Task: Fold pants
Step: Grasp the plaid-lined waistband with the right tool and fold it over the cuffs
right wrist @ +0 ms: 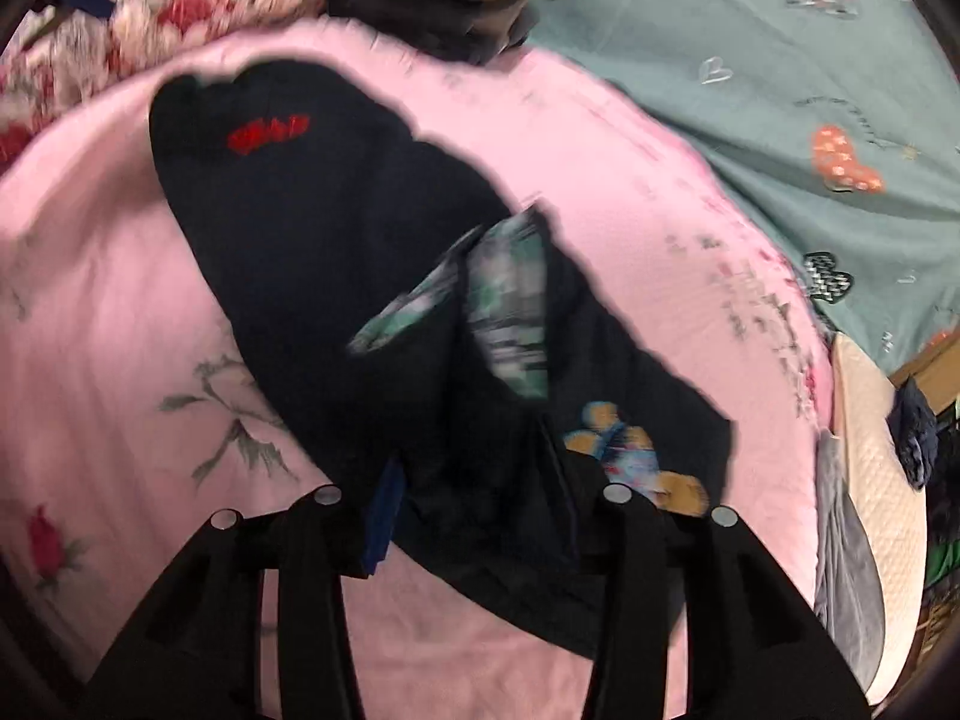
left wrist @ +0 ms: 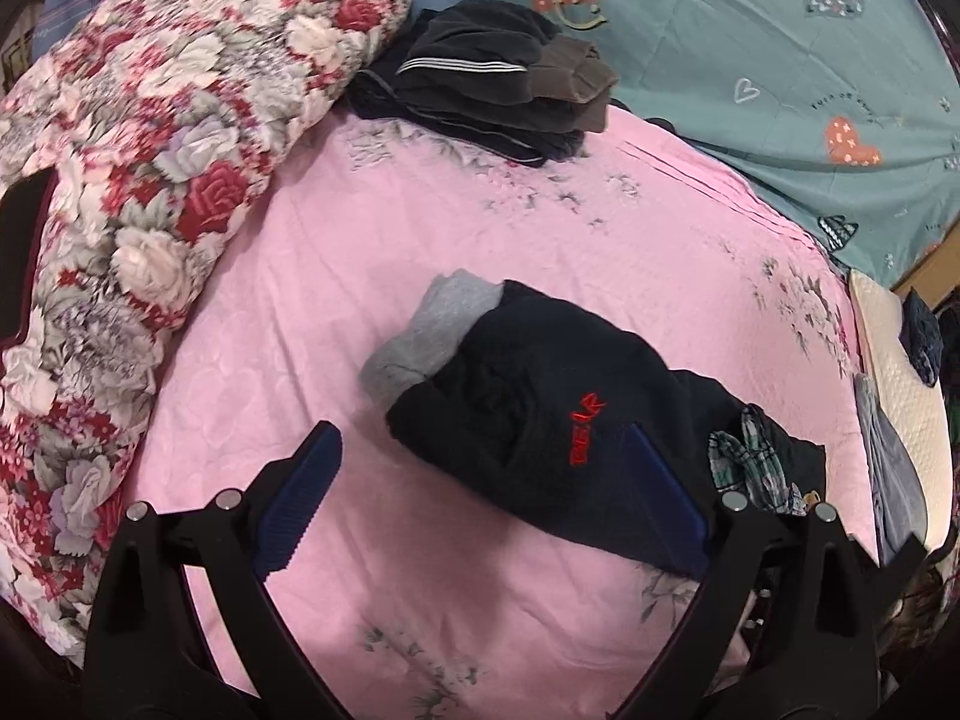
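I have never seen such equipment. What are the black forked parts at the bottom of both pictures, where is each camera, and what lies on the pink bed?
The black parts are two-finger grippers that a person holds, one in each hand. Each carries a wide-angle camera looking forward along its fingers, so the pictures bend at the edges. In the left wrist view the left gripper is open and holds nothing. On the pink bedspread lie the dark pants with red lettering, partly folded, over a grey garment. Behind are a stack of folded dark clothes and a floral quilt. The right wrist view is blurred: the right gripper is at the pants' edge, but whether it grips is unclear.
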A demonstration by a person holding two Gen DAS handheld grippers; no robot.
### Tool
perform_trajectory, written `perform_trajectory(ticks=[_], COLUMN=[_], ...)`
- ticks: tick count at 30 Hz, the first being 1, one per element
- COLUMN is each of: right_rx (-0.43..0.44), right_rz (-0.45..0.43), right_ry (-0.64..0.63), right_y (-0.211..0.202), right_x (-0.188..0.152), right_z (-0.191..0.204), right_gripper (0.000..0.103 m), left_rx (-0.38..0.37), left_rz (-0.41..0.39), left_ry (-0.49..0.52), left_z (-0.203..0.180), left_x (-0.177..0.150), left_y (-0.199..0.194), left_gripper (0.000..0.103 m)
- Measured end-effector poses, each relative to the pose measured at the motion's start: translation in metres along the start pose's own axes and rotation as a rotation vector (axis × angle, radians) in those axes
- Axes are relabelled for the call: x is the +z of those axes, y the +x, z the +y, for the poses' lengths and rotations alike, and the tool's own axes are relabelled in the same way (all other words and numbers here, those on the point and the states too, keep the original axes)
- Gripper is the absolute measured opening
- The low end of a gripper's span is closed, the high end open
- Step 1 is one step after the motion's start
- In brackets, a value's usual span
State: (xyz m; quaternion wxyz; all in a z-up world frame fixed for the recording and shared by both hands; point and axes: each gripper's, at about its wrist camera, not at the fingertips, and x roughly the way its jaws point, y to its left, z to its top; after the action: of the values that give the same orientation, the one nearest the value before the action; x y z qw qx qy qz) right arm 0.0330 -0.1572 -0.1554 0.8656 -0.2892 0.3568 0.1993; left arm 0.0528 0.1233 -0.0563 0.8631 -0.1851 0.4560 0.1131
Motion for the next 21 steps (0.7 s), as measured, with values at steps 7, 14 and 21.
perform_trajectory(ticks=[7,14,21], right_rx=[0.059,0.097,0.092], right_rz=[0.06,0.048,0.054], right_ry=[0.447,0.334,0.195], right_y=[-0.027,-0.024,0.005], right_x=[-0.067,-0.087,-0.087], right_z=[-0.106,-0.103,-0.085], right_gripper=[0.053,0.053,0.045], left_rx=[-0.119,-0.283,-0.342], left_rz=[0.063,0.192,0.277], left_ry=[0.058,0.169,0.33], left_z=[-0.05,-0.135,-0.219], left_x=[-0.006,-0.017,-0.031], left_y=[0.022,0.054,0.087], left_gripper=[0.096,0.096,0.096])
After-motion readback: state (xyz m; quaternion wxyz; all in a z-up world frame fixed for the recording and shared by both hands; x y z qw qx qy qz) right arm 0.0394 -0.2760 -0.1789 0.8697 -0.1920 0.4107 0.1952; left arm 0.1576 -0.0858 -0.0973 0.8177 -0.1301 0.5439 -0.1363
